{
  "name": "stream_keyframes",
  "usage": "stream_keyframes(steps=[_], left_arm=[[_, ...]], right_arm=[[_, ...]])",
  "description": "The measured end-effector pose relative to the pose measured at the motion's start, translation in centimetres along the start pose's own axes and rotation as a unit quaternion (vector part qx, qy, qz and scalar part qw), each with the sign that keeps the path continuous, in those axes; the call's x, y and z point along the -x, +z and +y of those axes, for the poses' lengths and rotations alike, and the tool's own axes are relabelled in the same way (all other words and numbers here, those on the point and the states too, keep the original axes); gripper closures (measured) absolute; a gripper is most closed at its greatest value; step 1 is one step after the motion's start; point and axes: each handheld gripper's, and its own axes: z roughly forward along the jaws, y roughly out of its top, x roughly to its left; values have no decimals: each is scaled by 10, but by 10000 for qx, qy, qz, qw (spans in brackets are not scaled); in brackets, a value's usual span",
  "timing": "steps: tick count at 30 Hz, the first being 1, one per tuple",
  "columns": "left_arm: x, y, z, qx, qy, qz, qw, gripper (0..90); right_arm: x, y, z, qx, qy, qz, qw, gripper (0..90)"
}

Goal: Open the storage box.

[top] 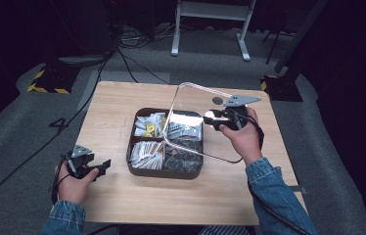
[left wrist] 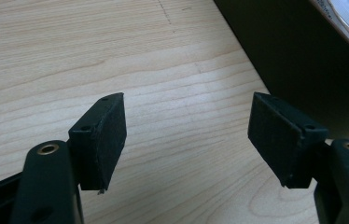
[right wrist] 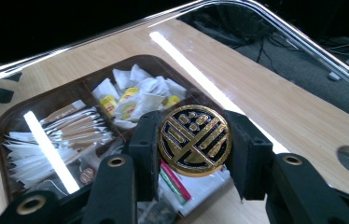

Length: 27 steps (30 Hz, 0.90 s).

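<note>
Clear lid (top: 191, 122) raised, tilted — right gripper (right wrist: 194, 140) jaws clamp its knob (right wrist: 194, 139); left gripper (left wrist: 189, 135) wide, empty.

Dim room w/ lit table (top: 122, 196); glare streaks on clear lid (right wrist: 256, 60).

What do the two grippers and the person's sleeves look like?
Both the left gripper and the right gripper are black, each with a grey three-cornered plate on top and a black cable trailing. Their jaws carry flat black pads and brass-coloured rivets. The sleeves are blue denim.
</note>
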Motion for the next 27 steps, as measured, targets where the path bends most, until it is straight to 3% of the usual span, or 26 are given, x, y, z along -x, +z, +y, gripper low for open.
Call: stream_keyframes(steps=[4,9,16,19,27], left_arm=[[1,1,0,-74,101,16,9999,281],[0,3,0,-117,-30,-84,9999,275],[0,6,0,-202,-3,-78,9998,268],[0,7,0,-213,28,-7,9998,267],[1,7,-1,-322,26,69,9995,261]], right_arm=[[10,-10,-5,6,70,-123,9999,590],[32,-27,-15,31,289,-356,9989,590],[49,-40,-26,-14,449,-587,9973,590],[60,-49,-34,-30,600,-731,9955,590],[77,-62,-50,-103,728,-932,9929,590]])
